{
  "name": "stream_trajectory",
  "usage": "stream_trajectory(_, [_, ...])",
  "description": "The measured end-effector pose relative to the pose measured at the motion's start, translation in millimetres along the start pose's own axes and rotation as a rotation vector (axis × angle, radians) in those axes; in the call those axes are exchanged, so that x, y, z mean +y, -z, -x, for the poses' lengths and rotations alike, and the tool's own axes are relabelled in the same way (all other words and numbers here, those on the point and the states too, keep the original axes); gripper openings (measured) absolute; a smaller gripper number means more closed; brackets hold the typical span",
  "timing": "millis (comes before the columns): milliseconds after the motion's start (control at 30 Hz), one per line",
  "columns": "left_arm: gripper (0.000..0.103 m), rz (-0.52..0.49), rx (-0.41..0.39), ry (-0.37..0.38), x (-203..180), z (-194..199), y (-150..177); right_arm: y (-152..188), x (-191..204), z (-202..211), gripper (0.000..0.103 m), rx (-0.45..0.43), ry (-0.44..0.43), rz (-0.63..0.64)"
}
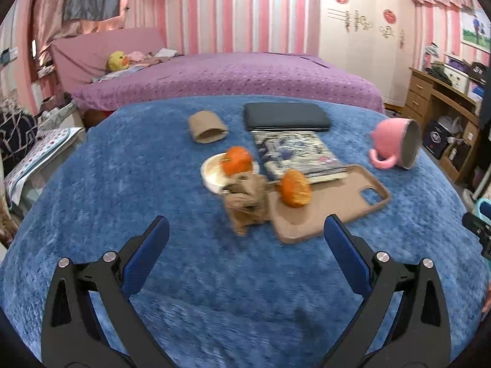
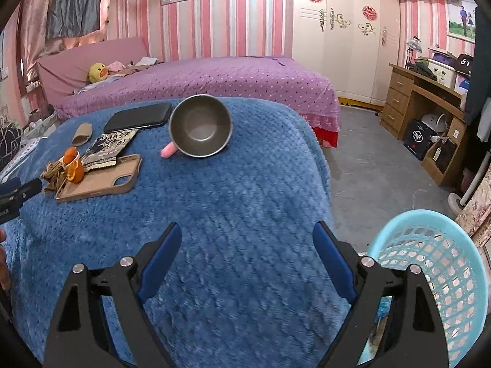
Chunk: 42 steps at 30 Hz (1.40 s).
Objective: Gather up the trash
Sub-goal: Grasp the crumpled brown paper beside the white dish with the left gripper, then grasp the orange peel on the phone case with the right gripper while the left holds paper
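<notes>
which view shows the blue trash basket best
The right wrist view. The light blue basket fills its lower right corner, with rim and perforated wall clear, beside the blue blanket and partly behind the right gripper fingers. The left wrist view shows at most a light blue sliver at its right edge.

bare blue blanket (image 1: 214, 276) ahead, mug (image 2: 199, 127) beyond
</notes>
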State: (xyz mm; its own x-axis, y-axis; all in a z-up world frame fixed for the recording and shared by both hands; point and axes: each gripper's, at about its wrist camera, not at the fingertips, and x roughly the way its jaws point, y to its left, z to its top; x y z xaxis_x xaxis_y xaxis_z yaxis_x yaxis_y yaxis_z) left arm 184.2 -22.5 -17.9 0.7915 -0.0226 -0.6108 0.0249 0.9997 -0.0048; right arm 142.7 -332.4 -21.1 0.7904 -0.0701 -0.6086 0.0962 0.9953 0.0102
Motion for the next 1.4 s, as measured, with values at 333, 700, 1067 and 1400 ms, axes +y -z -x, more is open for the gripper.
stream_trajectory(333, [0.097,0.081,0.056,0.002,27,-26,-8,-5,20,-8,0.086,0.008,0.008,0.053])
stream_trajectory(700, [0.040,0.062,0.119,0.121,14,-54,-17,-11,31,-16,0.086,0.018,-0.007,0.076])
stream_trajectory(1067, [0.037,0.038,0.075,0.078,41,-26,-14,-26,112,-22,0.086,-0.006,-0.112,0.193])
stream_trajectory(1400, [0.036,0.132,0.132,0.024,96,-32,-8,-43,188,-46,0.085,0.001,-0.181,0.257])
